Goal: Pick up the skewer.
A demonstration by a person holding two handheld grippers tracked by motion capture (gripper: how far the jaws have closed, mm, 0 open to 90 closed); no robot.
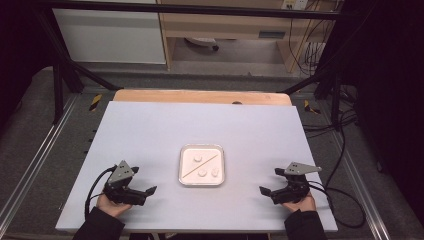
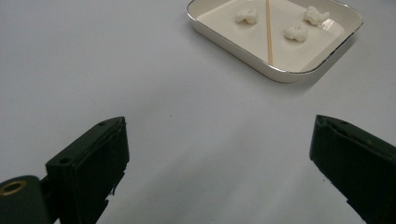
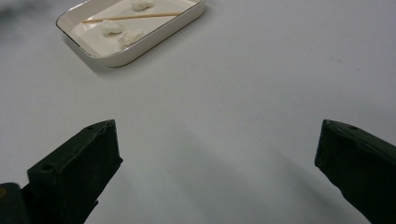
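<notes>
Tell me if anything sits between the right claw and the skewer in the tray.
Nothing visible does. The right claw is open over bare table, and the skewer lies in the tray ahead of it beside three white lumps. Only the tray's low rim must be cleared.

Pale table (image 1: 150,130), wood desk (image 1: 225,22).

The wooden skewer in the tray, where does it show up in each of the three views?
High view: the skewer lies diagonally across the white tray at table centre.
Left gripper view: top right, running near-vertical, tray rim below it.
Right gripper view: top left, near-horizontal.
Shared landmark: three white lumps, one on one side of the skewer, two on the other.
</notes>
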